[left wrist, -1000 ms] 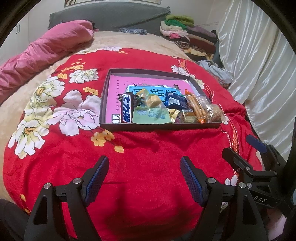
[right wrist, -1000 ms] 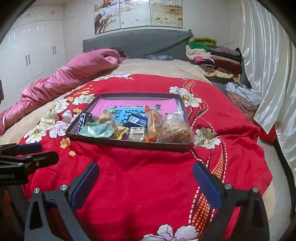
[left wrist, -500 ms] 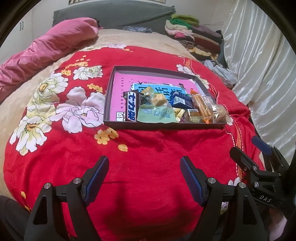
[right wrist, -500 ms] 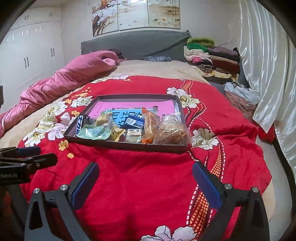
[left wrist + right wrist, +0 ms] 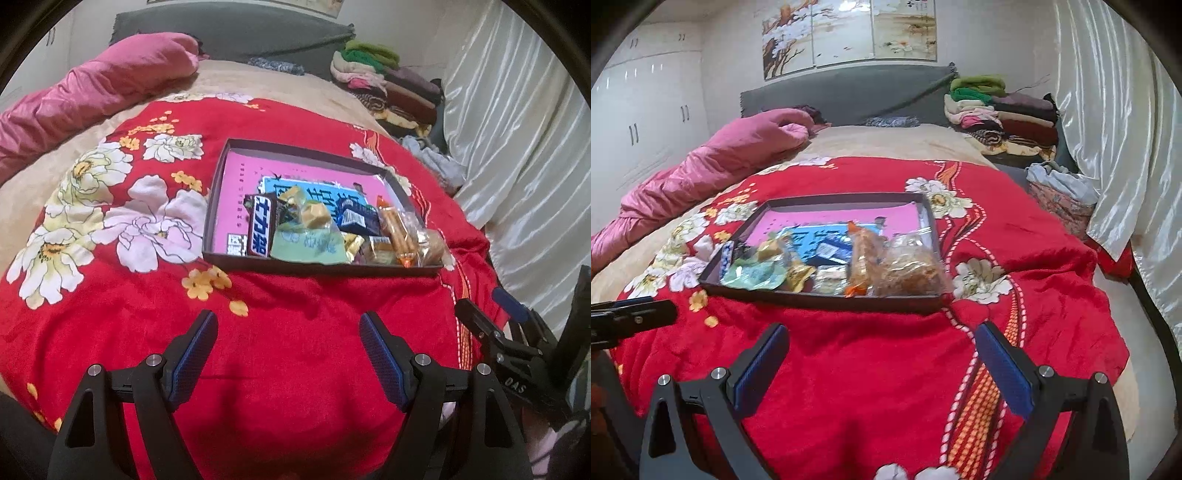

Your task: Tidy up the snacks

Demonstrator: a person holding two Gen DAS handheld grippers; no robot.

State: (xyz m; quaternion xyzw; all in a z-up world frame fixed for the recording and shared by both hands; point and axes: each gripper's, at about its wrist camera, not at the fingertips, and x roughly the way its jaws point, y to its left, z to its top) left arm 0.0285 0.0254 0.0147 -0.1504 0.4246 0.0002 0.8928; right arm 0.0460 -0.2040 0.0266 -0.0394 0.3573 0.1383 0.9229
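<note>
A shallow dark box [image 5: 221, 206] [image 5: 820, 297] with a pink lining lies on the red flowered blanket [image 5: 280, 325] [image 5: 871, 350]. Several snacks crowd its near side: a dark chocolate bar [image 5: 261, 229], a green packet [image 5: 314, 245] [image 5: 753, 275], a long orange-ended biscuit pack [image 5: 397, 230] [image 5: 862, 262] and a clear bag of brown snacks [image 5: 912, 271]. My left gripper [image 5: 288, 345] hangs open over the blanket in front of the box, empty. My right gripper [image 5: 882, 358] is open too, short of the box, nothing between its fingers.
A pink quilt [image 5: 713, 166] lies along the left of the bed. Folded clothes [image 5: 997, 114] are stacked by the grey headboard [image 5: 846, 92]. White curtains [image 5: 1115, 129] hang on the right. White wardrobes [image 5: 646, 110] stand at far left.
Both views have shifted slightly as the hands rolled a little; the box and snacks lie as before, and both grippers stay open.
</note>
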